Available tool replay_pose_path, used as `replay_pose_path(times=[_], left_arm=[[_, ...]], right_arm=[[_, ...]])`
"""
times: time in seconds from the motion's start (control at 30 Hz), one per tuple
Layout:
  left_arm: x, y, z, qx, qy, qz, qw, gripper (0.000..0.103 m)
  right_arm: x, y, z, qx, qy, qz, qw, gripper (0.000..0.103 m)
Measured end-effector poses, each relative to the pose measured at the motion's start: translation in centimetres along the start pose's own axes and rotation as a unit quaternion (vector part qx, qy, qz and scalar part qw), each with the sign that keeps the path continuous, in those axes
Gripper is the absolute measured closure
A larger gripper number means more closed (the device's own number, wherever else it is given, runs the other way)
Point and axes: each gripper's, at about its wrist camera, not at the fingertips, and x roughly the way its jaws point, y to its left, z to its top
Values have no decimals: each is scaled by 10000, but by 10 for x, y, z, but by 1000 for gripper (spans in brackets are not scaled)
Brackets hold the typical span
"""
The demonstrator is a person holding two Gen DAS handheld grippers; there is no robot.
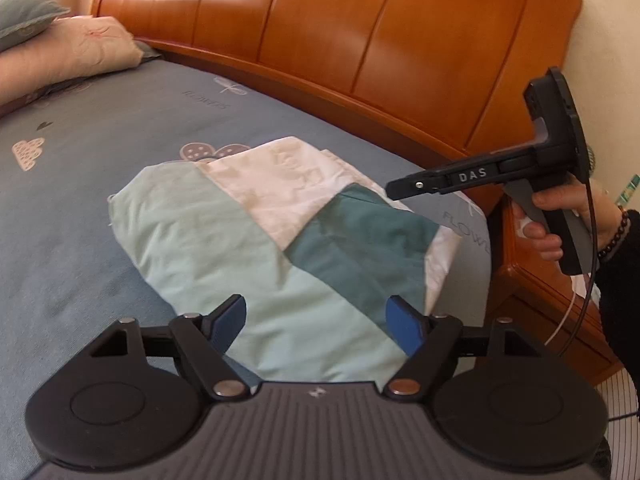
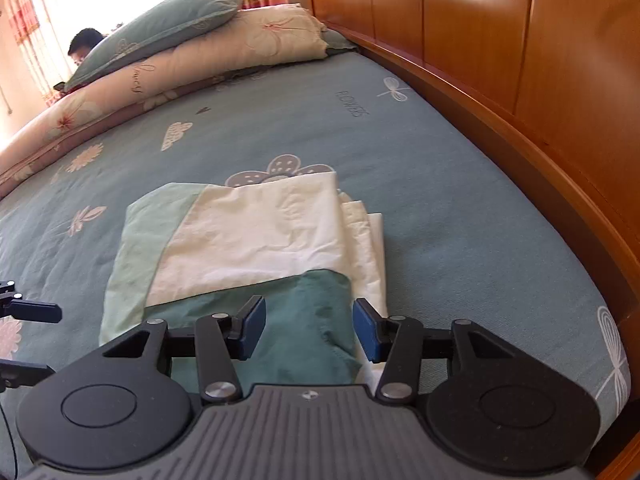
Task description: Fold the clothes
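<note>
- the folded garment (image 2: 256,248) lies as a compact stacked bundle on the blue-grey bedsheet (image 2: 460,216), near the wooden headboard (image 2: 500,40); pale mint, white and dark teal panels show on top, and several white layer edges step out along its right side.
- that much fits a fold already finished, or one fold short of finished; the pictures do not settle which.
- risk: the loose white edges on the right side could slide apart if a finger drags across the top, since nothing pins the layers.
- risk: a pinch on the teal panel alone would likely lift one layer and open the bundle.
- the left gripper (image 1: 316,320) hovers over the mint near corner, jaws spread wide, gripping nothing.
- the right gripper (image 2: 310,328) hangs over the teal end, jaws also spread, empty.
- the soft bed could let the bundle sag and wrinkle under pressure.
- pillows (image 2: 208,40) sit well apart.
</note>
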Motion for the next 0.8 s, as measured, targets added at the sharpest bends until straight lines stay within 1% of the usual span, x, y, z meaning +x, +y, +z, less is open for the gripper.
replay_pose_path(times=[0.07, 0.1, 0.13, 0.2, 0.23, 0.27, 0.33, 0.4, 0.43, 0.5, 0.57, 0.63, 0.7, 0.8], left_arm=[[14, -18, -8, 216, 77, -235, 9995, 25], [25, -24, -12, 286, 179, -260, 9991, 25], [37, -29, -16, 350, 288, -273, 9986, 25], [58, -38, -24, 471, 437, -251, 9976, 25], [63, -40, -25, 481, 456, -245, 9975, 22], [68, -41, -26, 485, 473, -245, 9974, 17], [68, -50, -25, 625, 530, -261, 9963, 13], [64, -61, -24, 869, 570, -268, 9942, 13], [59, -63, -23, 998, 554, -312, 9930, 14], [47, -55, -13, 992, 405, -199, 9940, 14], [36, -45, -2, 970, 248, -73, 9949, 14], [25, -35, 9, 948, 92, 54, 9954, 14], [19, -12, 23, 781, -75, 400, 9961, 14], [23, 31, 43, 179, -193, 621, 9977, 14]], right_arm=[[-10, 15, -5, -286, 66, 138, 9995, 51], [-10, 18, -9, -390, 129, 129, 9991, 51], [-3, 16, -15, -429, 243, -12, 9988, 54], [11, 8, -28, -446, 459, -269, 9976, 63], [18, -2, -34, -297, 504, -292, 9979, 73], [22, -12, -38, -104, 478, -224, 9985, 81], [25, -28, -45, 185, 392, -68, 9990, 92], [21, -37, -47, 463, 299, 117, 9984, 93], [17, -37, -46, 477, 253, 144, 9984, 92], [9, -34, -42, 457, 147, 167, 9987, 89], [0, -26, -32, 293, -16, 108, 9995, 84], [-4, -21, -16, 227, -164, 172, 9995, 83], [-1, -16, 5, 131, -280, 176, 9994, 83], [19, -7, 34, 14, -295, 139, 9995, 83]])
